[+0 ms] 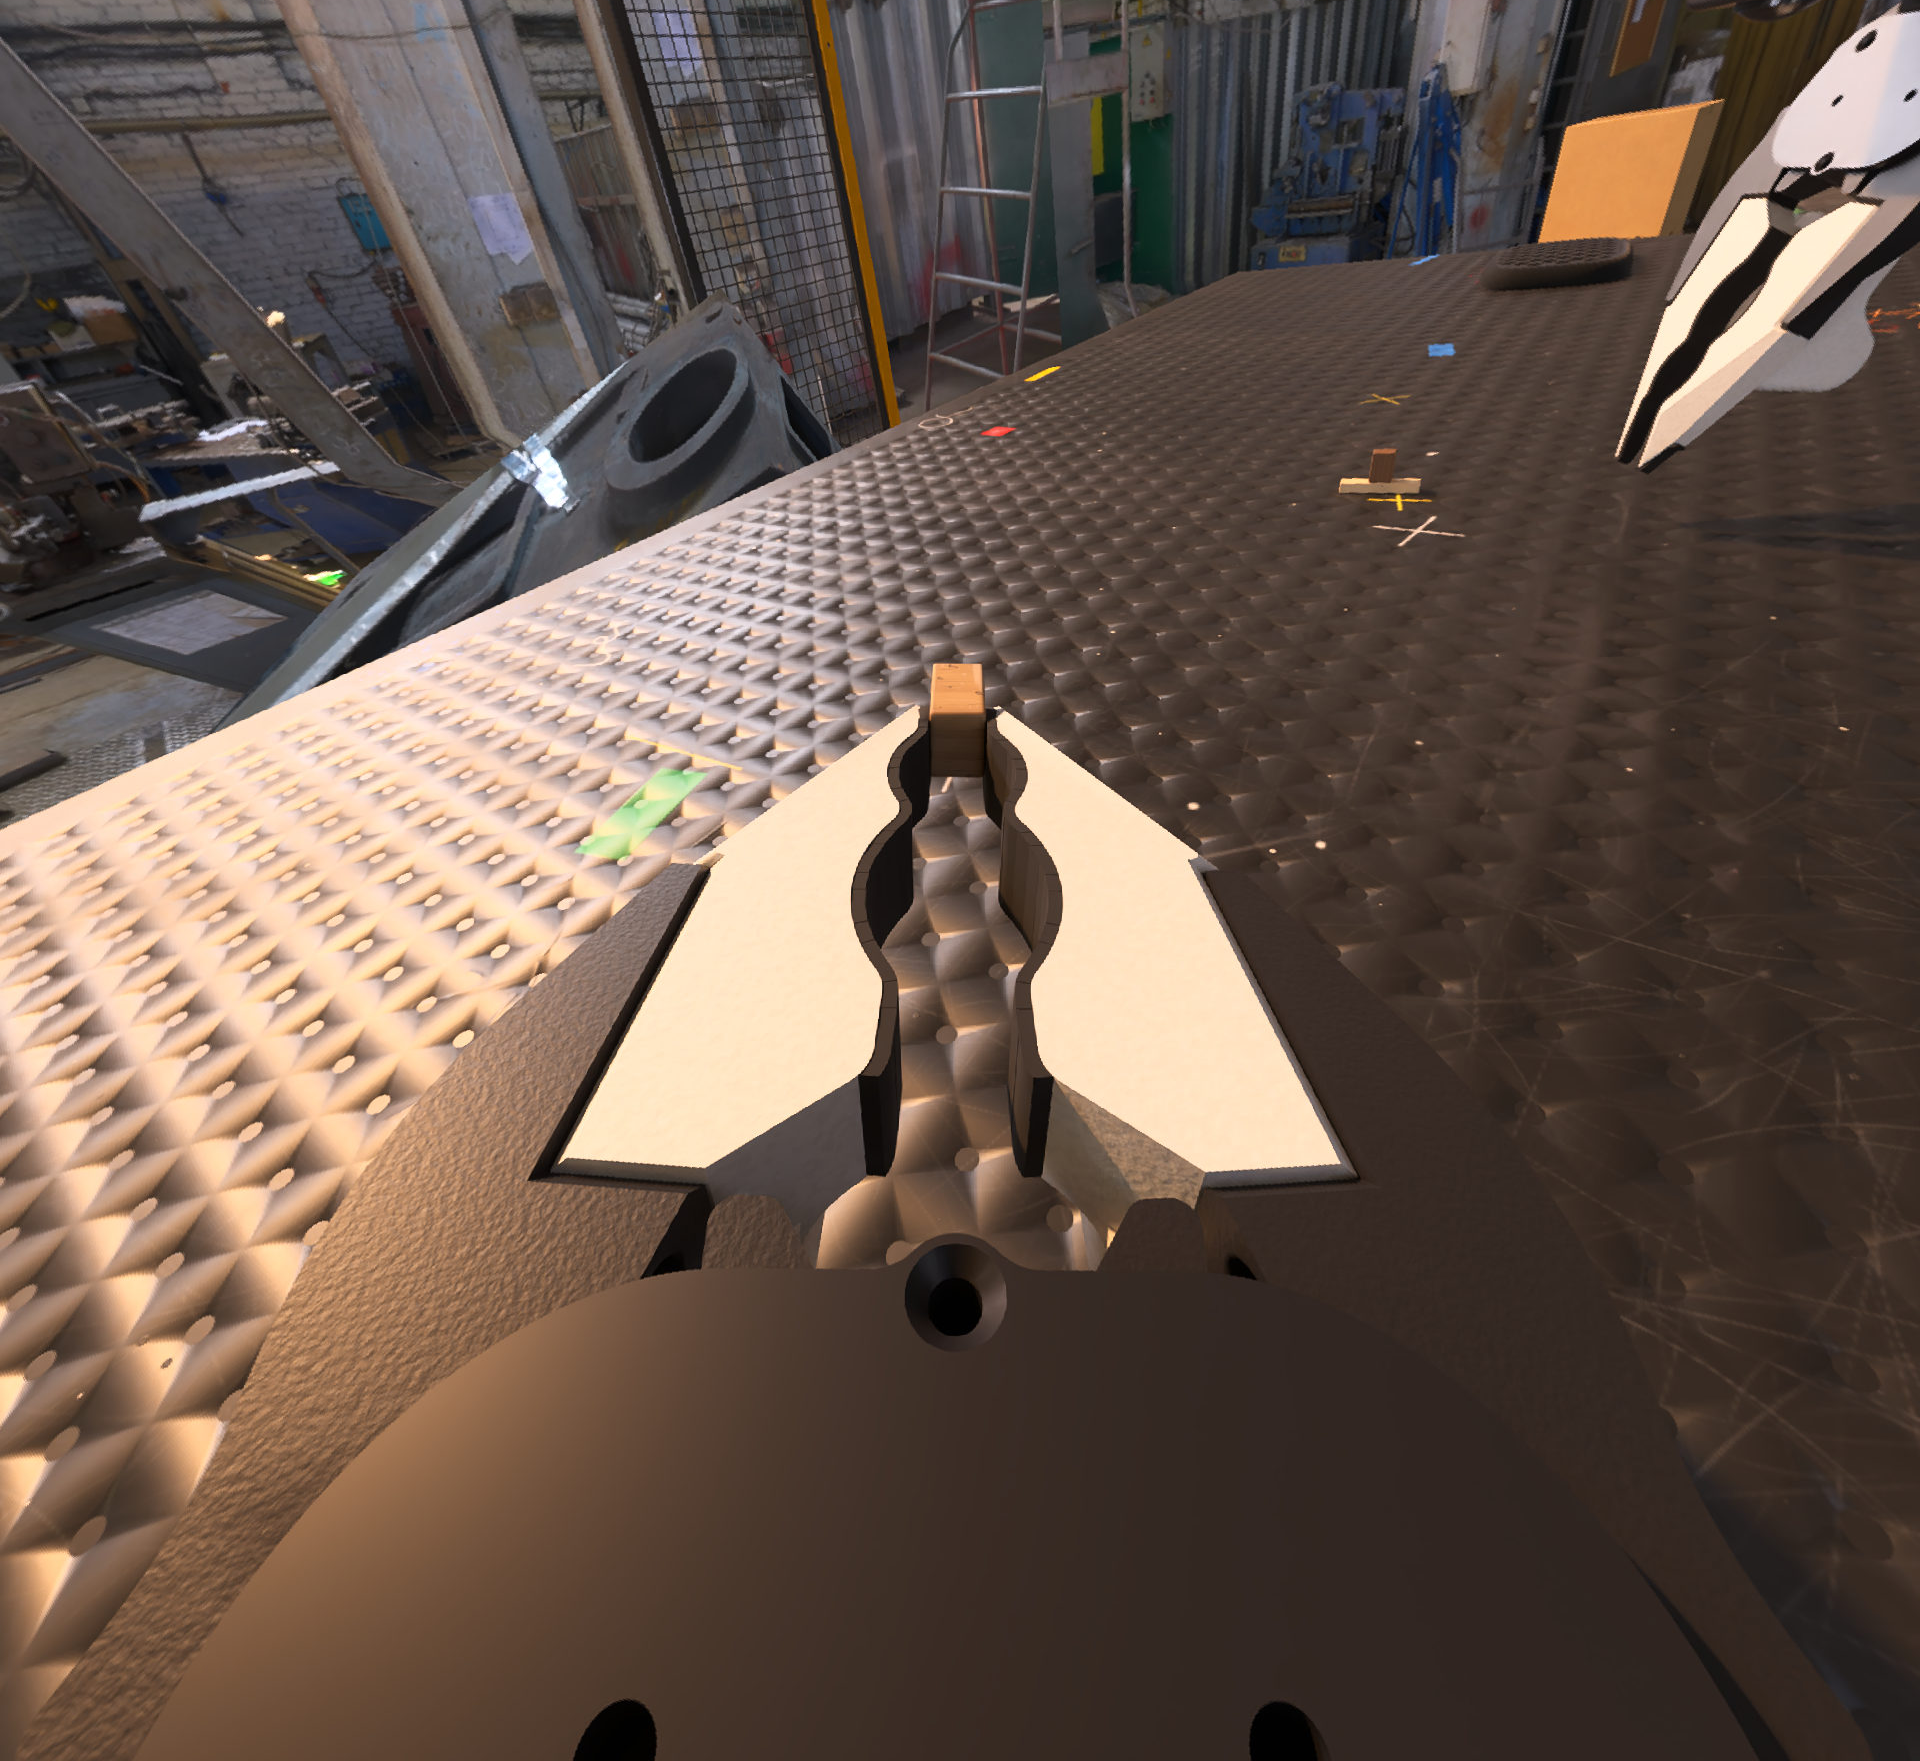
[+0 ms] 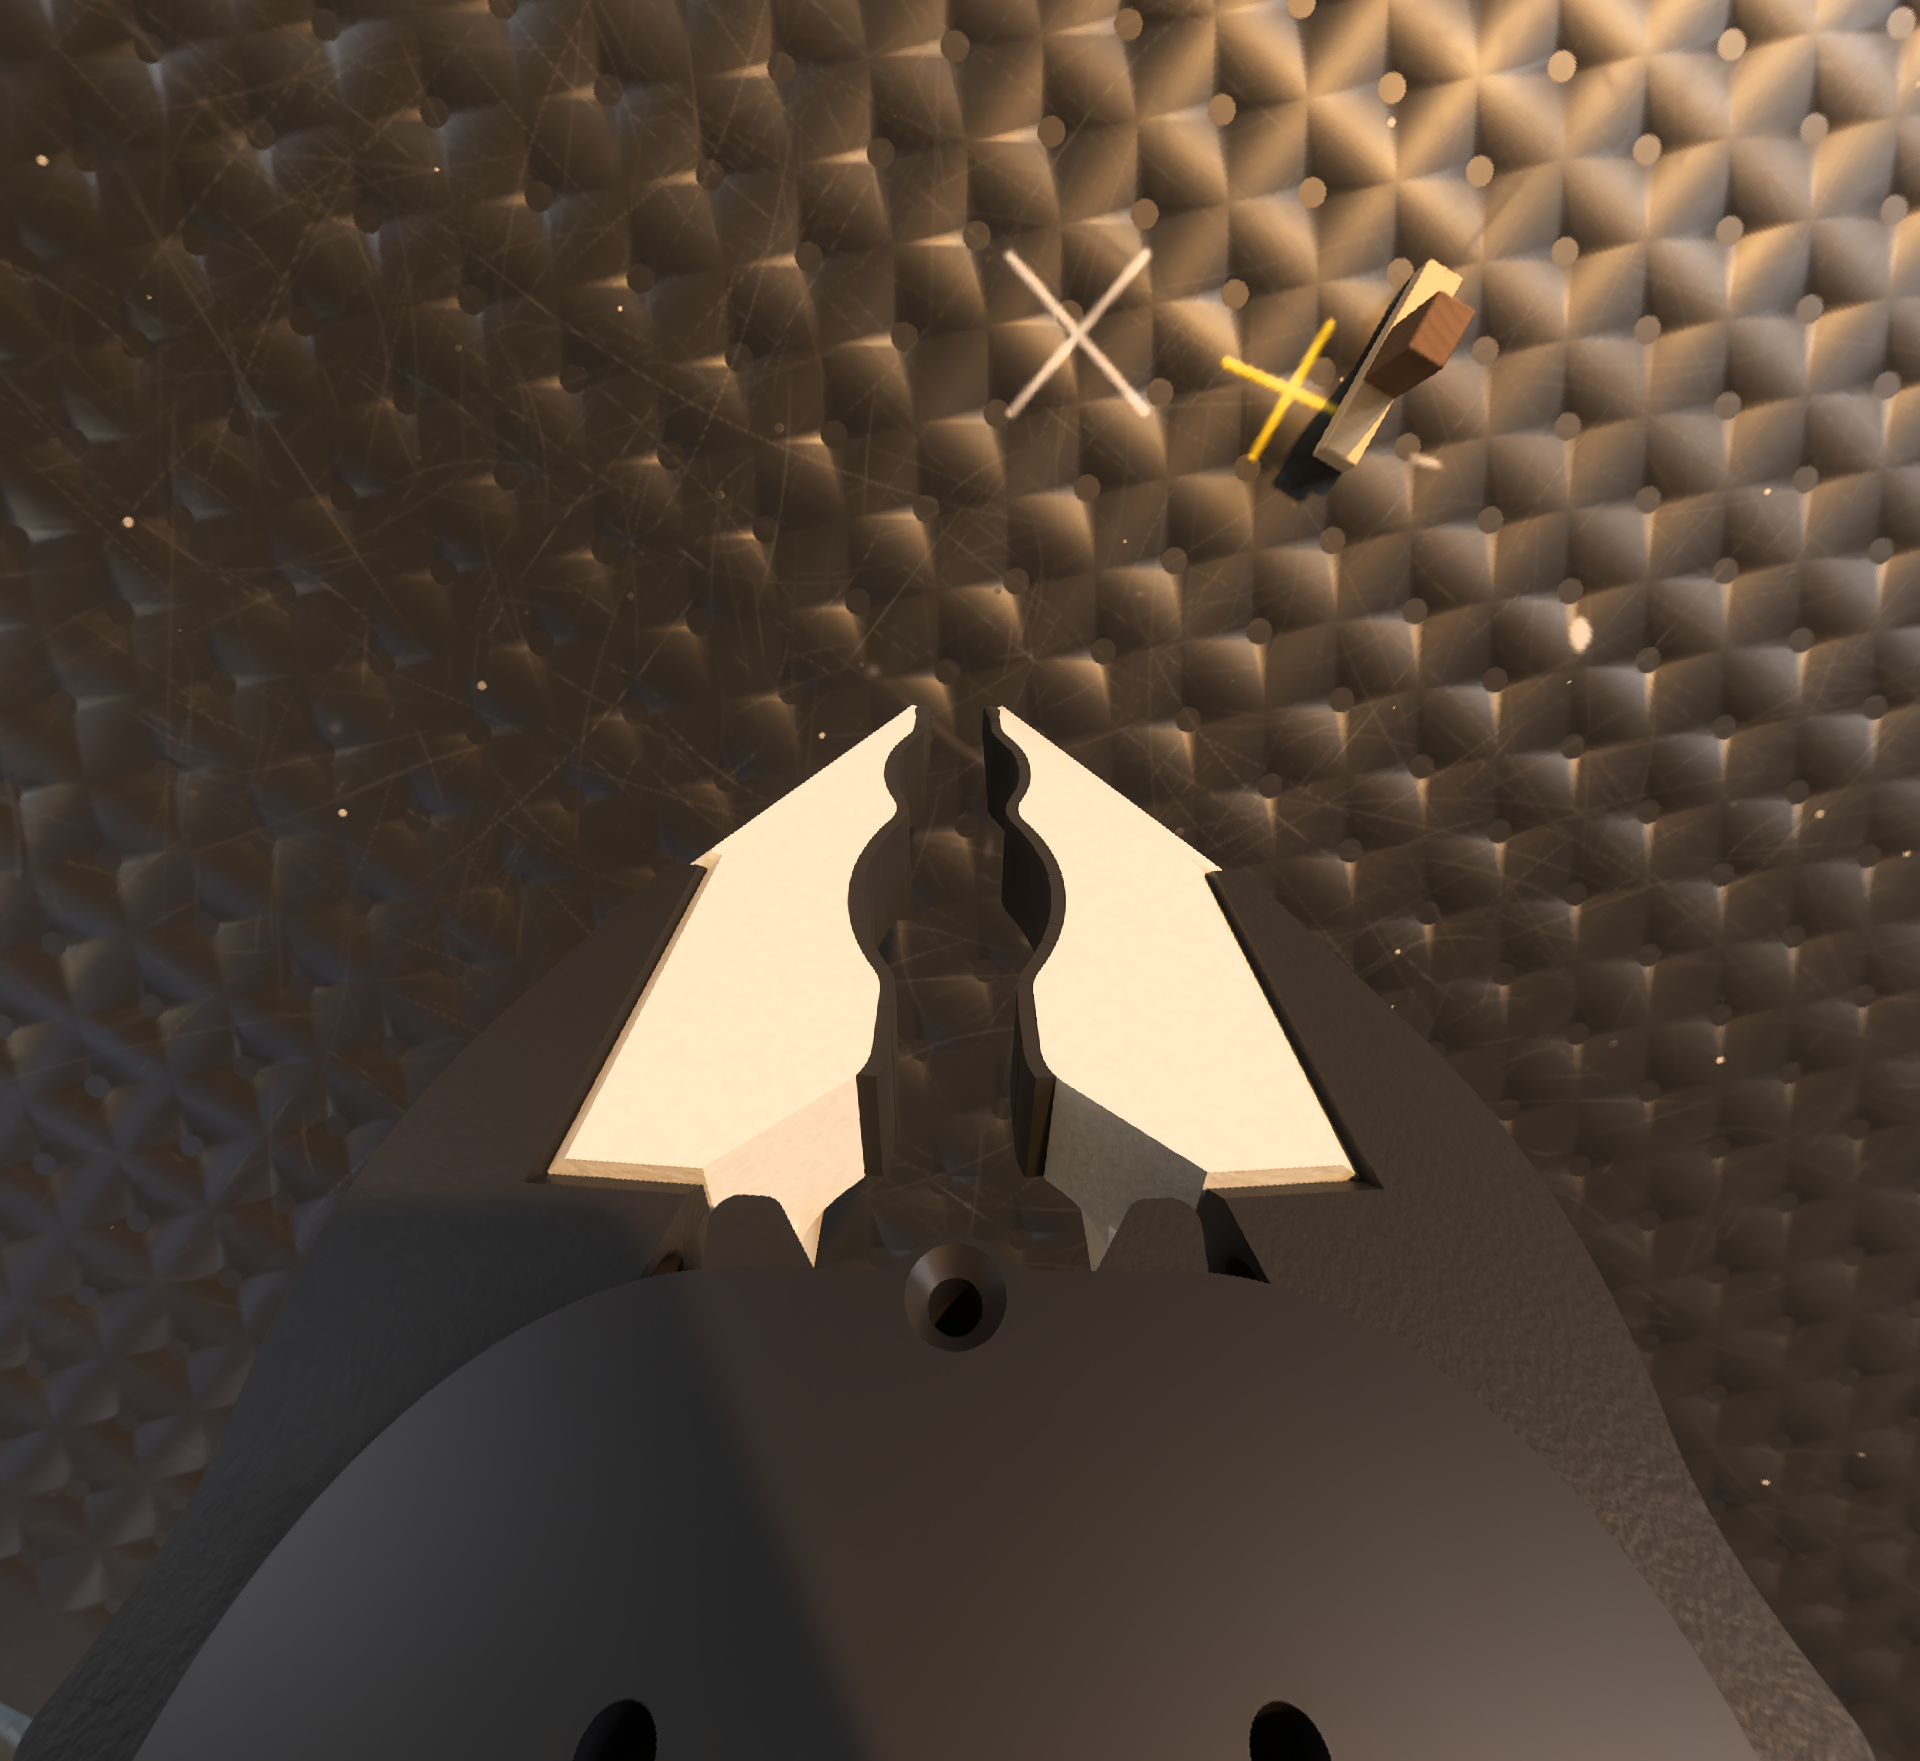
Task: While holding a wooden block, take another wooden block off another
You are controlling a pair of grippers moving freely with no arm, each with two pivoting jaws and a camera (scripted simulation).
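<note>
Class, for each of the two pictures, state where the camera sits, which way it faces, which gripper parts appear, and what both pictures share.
Left wrist view: sits on the left gripper, facing forward low across the table; its fingers clamp a light wooden block; the right gripper hangs far right.
Right wrist view: sits on the right gripper, facing steeply down at the table; its fingers hold nothing.
Shared: the dark block on the pale block, the white cross, the yellow cross.
</note>
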